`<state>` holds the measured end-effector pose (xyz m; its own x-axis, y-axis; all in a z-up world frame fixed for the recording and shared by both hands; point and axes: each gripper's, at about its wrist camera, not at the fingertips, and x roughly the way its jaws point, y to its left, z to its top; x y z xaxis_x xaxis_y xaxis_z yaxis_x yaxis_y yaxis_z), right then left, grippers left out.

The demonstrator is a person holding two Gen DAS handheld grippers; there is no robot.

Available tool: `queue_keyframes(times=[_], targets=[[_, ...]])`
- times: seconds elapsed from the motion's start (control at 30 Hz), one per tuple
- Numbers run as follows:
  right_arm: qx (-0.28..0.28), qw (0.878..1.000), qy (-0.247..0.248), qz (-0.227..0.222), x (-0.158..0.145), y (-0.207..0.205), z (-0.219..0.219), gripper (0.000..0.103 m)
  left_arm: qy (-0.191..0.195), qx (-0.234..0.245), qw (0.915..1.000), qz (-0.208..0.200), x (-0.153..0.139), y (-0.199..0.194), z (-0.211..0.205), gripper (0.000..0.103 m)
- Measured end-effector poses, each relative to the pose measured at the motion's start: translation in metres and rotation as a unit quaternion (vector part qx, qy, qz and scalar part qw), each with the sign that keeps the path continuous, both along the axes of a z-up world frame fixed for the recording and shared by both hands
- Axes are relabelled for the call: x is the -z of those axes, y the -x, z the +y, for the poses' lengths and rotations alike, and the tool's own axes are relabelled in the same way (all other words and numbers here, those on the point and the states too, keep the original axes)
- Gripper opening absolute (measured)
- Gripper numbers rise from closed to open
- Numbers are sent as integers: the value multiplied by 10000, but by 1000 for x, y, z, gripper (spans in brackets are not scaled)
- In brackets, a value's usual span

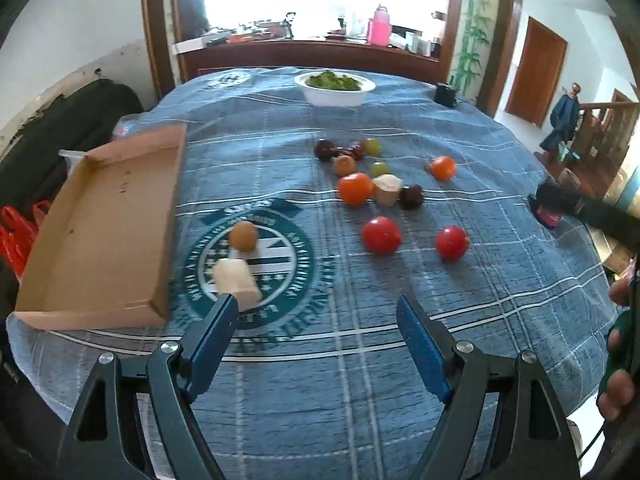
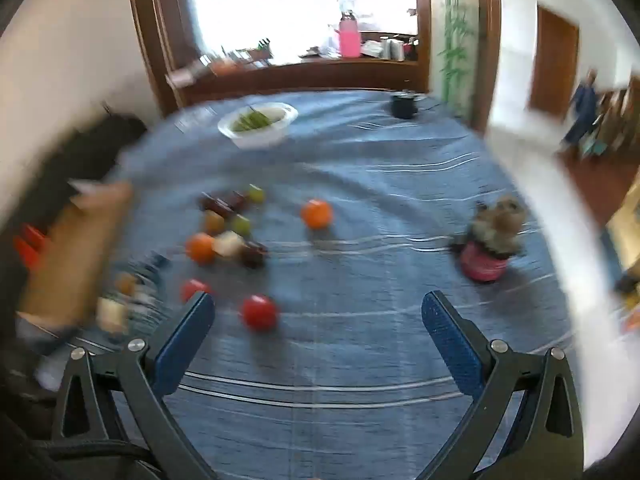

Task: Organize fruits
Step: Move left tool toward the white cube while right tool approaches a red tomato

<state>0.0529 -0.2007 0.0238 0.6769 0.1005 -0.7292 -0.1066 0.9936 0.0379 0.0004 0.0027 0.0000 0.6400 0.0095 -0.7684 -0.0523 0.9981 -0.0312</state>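
A desk under a blue plaid cloth (image 1: 360,360) carries everything. At its left edge lies a shallow brown cardboard tray (image 1: 100,232), long axis running near to far. A white bowl of greens (image 1: 334,88) stands at the far side. Mid-desk sits a loose cluster of fruits (image 1: 356,188), oranges, grapes and dark plums, with two red tomatoes (image 1: 382,235) nearer. Just right of the tray, a cream cylindrical piece (image 1: 236,282) lies on its side, long axis slanting near-right. Left claw (image 1: 316,312) and right claw (image 2: 318,304) both hover released, grasping nothing.
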Motion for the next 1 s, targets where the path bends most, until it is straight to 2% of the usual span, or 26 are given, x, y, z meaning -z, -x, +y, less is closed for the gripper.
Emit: queue_keyframes(times=[0.13, 0.3, 0.37, 0.6, 0.87, 1.0], targets=[[0, 9998, 127, 143, 5, 2, 4, 103, -21, -123, 9999, 42, 2, -1, 10, 81], [-41, 9978, 647, 111, 10, 1, 17, 103, 15, -285, 9996, 8, 6, 6, 23, 81], [-45, 9966, 818, 84, 13, 1, 24, 103, -74, -300, 9995, 65, 1, 8, 15, 81], [-161, 9955, 929, 95, 14, 3, 30, 103, -221, -346, 9992, -22, 3, 9, 22, 81], [-160, 9955, 924, 126, 15, 2, 33, 103, -245, -426, 9981, 368, 7, 4, 26, 81], [-182, 9956, 905, 152, 17, 2, 34, 103, -257, -447, 9981, 346, 8, 4, 29, 81]])
